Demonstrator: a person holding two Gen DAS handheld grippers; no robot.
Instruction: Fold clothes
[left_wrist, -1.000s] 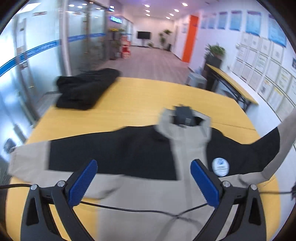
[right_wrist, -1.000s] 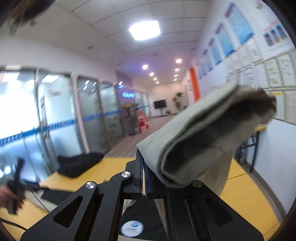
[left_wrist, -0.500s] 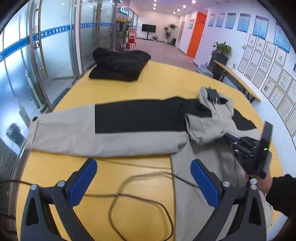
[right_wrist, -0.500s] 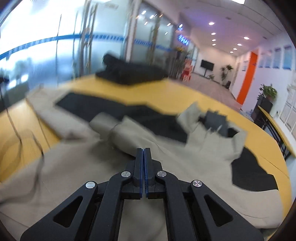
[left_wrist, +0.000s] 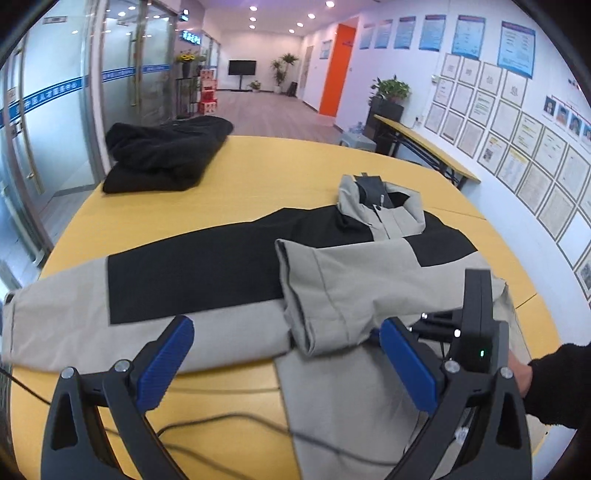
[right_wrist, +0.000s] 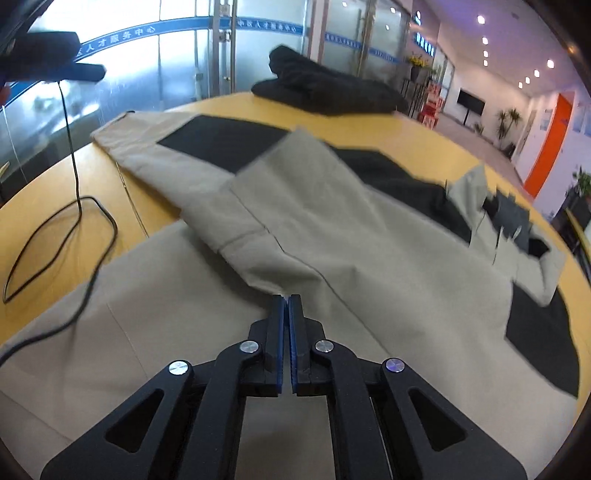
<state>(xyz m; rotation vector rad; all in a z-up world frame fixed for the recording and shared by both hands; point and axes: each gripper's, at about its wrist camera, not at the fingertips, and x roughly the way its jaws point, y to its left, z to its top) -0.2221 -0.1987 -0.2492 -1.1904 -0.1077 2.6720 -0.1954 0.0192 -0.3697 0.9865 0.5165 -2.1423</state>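
A beige and black jacket (left_wrist: 229, 266) lies spread on the yellow table (left_wrist: 258, 173); it also shows in the right wrist view (right_wrist: 332, 236). Its right sleeve (left_wrist: 351, 288) is folded across the body, its cuff pointing left. The left sleeve (left_wrist: 74, 317) stretches out to the left. My left gripper (left_wrist: 288, 358) is open and empty, hovering above the jacket's lower part. My right gripper (right_wrist: 286, 306) is shut, its tips at the edge of the folded sleeve (right_wrist: 295, 221); I cannot tell if fabric is pinched. It appears in the left wrist view (left_wrist: 476, 325), low over the jacket.
A folded black garment (left_wrist: 166, 155) sits at the table's far left corner; it also shows in the right wrist view (right_wrist: 325, 88). A black cable (right_wrist: 62, 236) loops on the table beside the jacket. Glass walls stand left, a side table (left_wrist: 424, 147) right.
My right gripper carried the right sleeve from high in the air down across the jacket body and now rests low at its edge. My left gripper moved closer over the jacket.
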